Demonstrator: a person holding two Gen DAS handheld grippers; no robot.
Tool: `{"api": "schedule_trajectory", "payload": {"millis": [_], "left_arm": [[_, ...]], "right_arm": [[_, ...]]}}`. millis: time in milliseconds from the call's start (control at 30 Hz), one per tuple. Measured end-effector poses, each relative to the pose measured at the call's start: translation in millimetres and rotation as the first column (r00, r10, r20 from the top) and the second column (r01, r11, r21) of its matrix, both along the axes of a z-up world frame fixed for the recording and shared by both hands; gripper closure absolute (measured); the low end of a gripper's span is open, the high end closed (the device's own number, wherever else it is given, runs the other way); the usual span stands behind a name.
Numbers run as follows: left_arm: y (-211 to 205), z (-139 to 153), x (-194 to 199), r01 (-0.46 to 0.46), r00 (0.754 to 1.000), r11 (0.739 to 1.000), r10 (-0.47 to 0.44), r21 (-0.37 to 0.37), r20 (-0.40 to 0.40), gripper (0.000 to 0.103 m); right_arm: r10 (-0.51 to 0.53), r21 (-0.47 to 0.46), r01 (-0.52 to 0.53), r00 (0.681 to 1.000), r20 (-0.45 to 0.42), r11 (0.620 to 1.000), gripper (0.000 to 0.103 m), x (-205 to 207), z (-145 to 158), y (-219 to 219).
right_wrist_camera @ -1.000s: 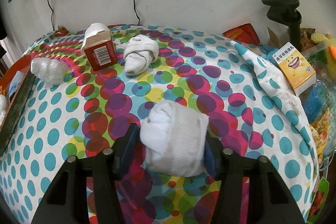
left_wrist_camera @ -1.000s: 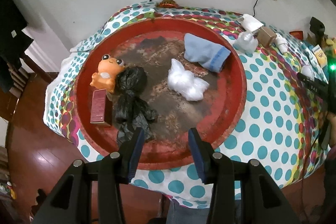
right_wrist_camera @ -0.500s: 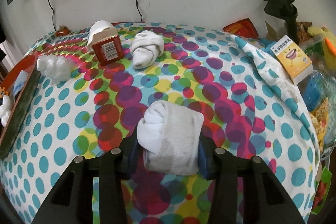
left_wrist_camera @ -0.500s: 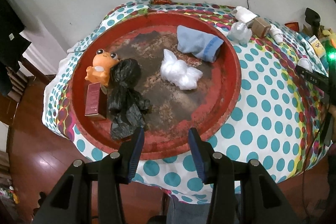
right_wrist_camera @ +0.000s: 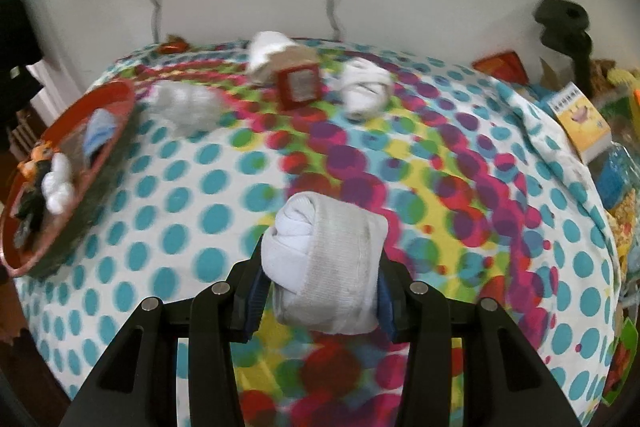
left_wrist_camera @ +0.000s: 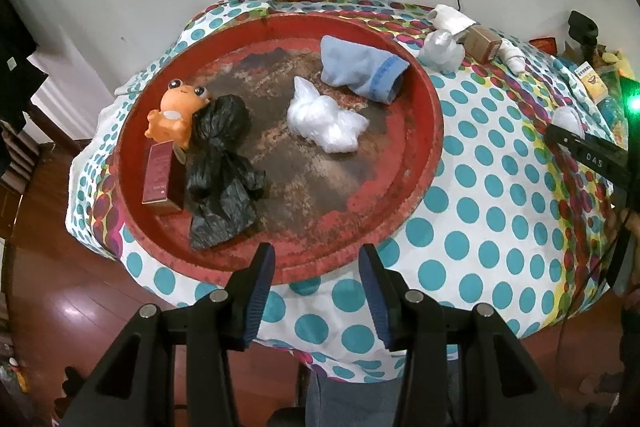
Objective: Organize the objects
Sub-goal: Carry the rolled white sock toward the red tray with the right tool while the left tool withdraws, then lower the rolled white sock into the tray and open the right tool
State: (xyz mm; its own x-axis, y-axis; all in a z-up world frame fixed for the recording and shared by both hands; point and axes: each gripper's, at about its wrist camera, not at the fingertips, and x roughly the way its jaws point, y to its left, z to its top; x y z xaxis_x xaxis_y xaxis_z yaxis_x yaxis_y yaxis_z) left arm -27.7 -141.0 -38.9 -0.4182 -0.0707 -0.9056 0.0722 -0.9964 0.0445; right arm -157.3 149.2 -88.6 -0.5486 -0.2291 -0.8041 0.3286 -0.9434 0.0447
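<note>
My right gripper (right_wrist_camera: pixel 320 291) is shut on a rolled white sock (right_wrist_camera: pixel 326 263) and holds it above the dotted tablecloth. My left gripper (left_wrist_camera: pixel 316 291) is open and empty, just in front of the near rim of the round red tray (left_wrist_camera: pixel 424 155). In the tray lie an orange frog toy (left_wrist_camera: pixel 174 113), a black plastic bag (left_wrist_camera: pixel 222 167), a dark red box (left_wrist_camera: pixel 160 177), a white plastic bag (left_wrist_camera: pixel 326 121) and a blue sock (left_wrist_camera: pixel 360 69). The tray also shows at the left of the right wrist view (right_wrist_camera: pixel 116 99).
On the cloth beyond the tray lie a clear plastic bag (right_wrist_camera: pixel 186 105), a small red-brown box (right_wrist_camera: pixel 298 83), a white roll (right_wrist_camera: pixel 266 53) behind it and another rolled white sock (right_wrist_camera: pixel 366 91). A yellow box (right_wrist_camera: pixel 582 121) and clutter sit at the right edge. Wall sockets with cables are behind.
My right gripper has closed on the white sock, lifted it and swung left, so the tray has come into view. My left gripper has drawn back from the tray, staying open.
</note>
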Motion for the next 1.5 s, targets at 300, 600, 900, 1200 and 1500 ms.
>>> {"api": "schedule_trajectory", "payload": {"millis": [300, 600, 900, 1200, 1500], "left_arm": [[-9.1, -0.4, 10.8, -0.014, 1.0, 1.0, 0.014, 0.009, -0.008, 0.059], [-32.2, 3.5, 23.6, -0.054, 0.998, 0.999, 0.054, 0.001, -0.018, 0.059], [-77.5, 16.2, 40.8, -0.146, 0.988, 0.989, 0.147, 0.024, -0.042, 0.059], [-117.7, 17.9, 54.3, -0.228, 0.973, 0.973, 0.23, 0.04, -0.032, 0.059], [-140.1, 10.1, 59.4, -0.278, 0.96, 0.959, 0.279, 0.057, -0.003, 0.059]], "right_arm": [[0.157, -0.04, -0.157, 0.988, -0.009, 0.987, 0.061, 20.4, 26.4, -71.8], [0.295, -0.032, -0.296, 0.955, -0.034, 0.955, 0.061, 34.5, 42.6, -145.5], [0.408, -0.041, -0.408, 0.913, -0.021, 0.912, 0.061, 50.1, 40.5, -214.4], [0.52, -0.047, -0.519, 0.854, 0.003, 0.853, 0.061, 71.8, 32.2, -278.8], [0.574, -0.041, -0.572, 0.817, 0.053, 0.819, 0.06, 83.7, 8.4, -316.0]]}}
